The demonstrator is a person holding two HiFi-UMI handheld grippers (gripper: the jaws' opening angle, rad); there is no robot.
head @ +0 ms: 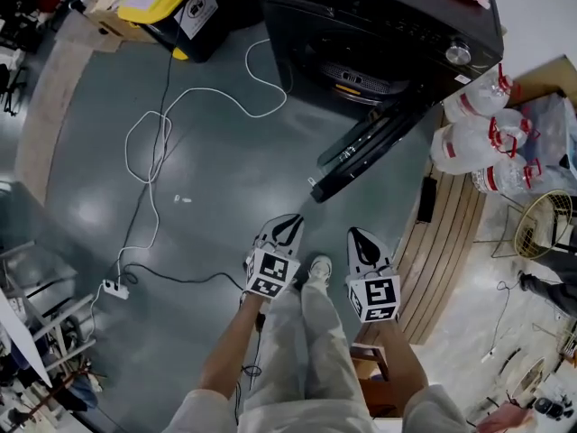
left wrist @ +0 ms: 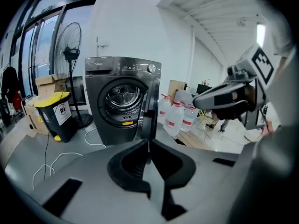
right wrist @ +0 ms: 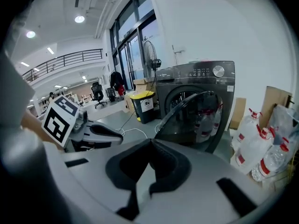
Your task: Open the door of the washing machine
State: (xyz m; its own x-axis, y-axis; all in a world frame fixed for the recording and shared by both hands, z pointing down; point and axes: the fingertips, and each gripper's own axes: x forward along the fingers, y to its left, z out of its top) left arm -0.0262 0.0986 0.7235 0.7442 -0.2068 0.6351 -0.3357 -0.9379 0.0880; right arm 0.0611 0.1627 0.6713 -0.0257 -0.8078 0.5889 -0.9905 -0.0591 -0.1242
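Observation:
The dark grey washing machine (head: 379,25) stands at the top of the head view with its round door (head: 365,152) swung wide open, showing the drum. My left gripper (head: 288,225) and right gripper (head: 362,239) hang side by side above the floor, short of the door and apart from it. In the left gripper view the door (left wrist: 149,111) is edge-on in front of the drum opening, and the gripper's (left wrist: 148,142) jaws meet with nothing between them. In the right gripper view the door's glass (right wrist: 196,120) faces me, and that gripper (right wrist: 152,141) is shut and empty too.
Several large water jugs (head: 478,142) stand right of the machine beside a wooden pallet (head: 446,242) and a wire basket (head: 541,224). A yellow-lidded bin (head: 180,7) sits to the left. A white cable (head: 153,142) loops over the floor to a power strip (head: 114,288). A fan (left wrist: 70,55) stands behind.

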